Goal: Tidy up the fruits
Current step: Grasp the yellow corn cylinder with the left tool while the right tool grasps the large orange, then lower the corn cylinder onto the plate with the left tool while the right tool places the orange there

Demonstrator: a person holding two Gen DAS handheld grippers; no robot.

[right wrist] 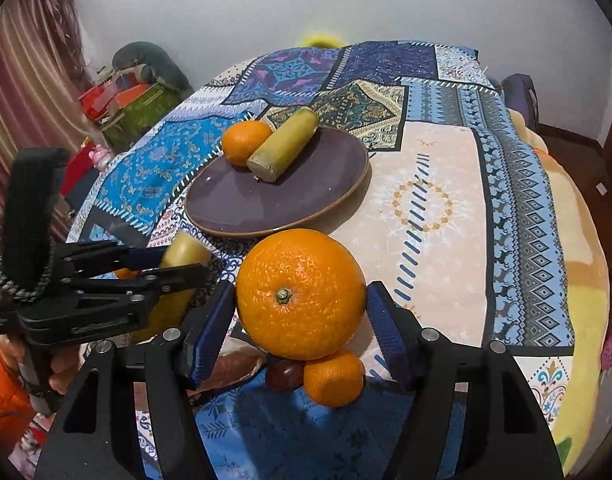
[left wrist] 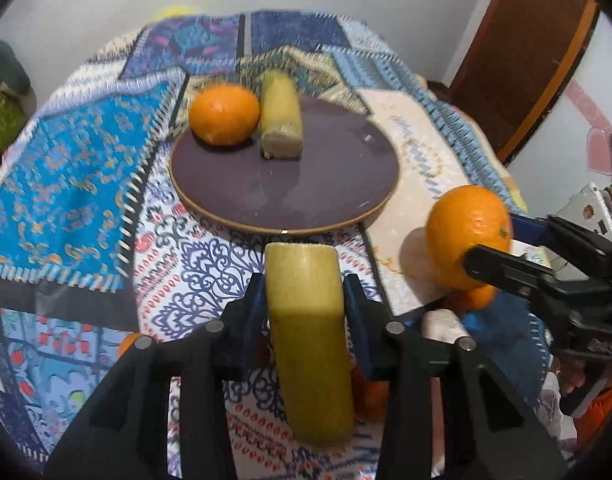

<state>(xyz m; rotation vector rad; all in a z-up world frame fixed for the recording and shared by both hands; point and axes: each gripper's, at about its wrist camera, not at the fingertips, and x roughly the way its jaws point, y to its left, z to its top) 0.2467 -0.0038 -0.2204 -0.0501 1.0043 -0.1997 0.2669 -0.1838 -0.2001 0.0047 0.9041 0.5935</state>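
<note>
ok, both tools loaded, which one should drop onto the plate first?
Left, probably. Its tool holds the sugarcane piece straight in front of the plate; the right tool, holding the orange, sits off to the side.

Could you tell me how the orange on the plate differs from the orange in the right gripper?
The plate orange rests on the purple plate touching a yellowish-green stalk piece; the held orange hangs clamped in the right gripper, above the table. The held one shows its stem. Both are round, bright orange.
</note>
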